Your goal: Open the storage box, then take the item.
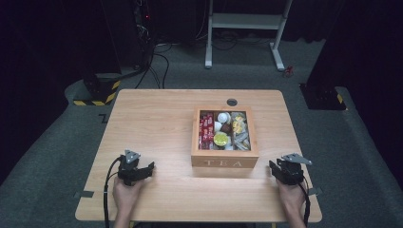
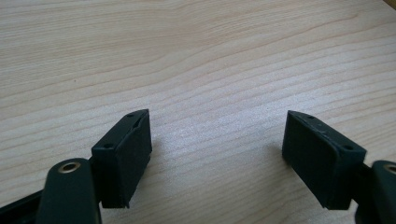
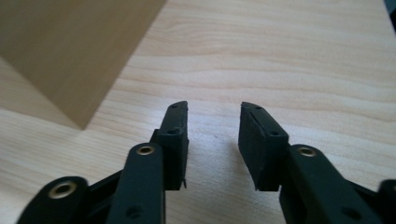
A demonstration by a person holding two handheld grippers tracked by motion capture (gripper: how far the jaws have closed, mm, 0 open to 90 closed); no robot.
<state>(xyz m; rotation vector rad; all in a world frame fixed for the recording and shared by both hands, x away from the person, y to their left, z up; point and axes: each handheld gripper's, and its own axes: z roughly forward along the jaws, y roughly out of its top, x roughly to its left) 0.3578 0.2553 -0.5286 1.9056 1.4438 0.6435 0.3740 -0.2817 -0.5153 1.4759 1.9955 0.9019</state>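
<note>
1. Centrally, a wooden tea box (image 1: 225, 160) marked "TEA" is seen on the wooden worktop (image 1: 157, 118), slightly right of the middle, its compartments filled with red sachets (image 1: 206, 129), a yellow item (image 1: 221, 138) and other small packets.
2. The left hand-held gripper (image 1: 142, 171) is held at the near left, well apart from the box; in the left gripper view (image 2: 217, 154) its jaws are spread wide over bare wood, and nothing is gripped.
3. The right hand-held gripper (image 1: 279, 169) is held at the near right, just beside the box's near right corner; in the right gripper view (image 3: 214, 140) its jaws are parted by a narrower gap and nothing is held between them, with the box wall (image 3: 70, 51) at the far left.
</note>
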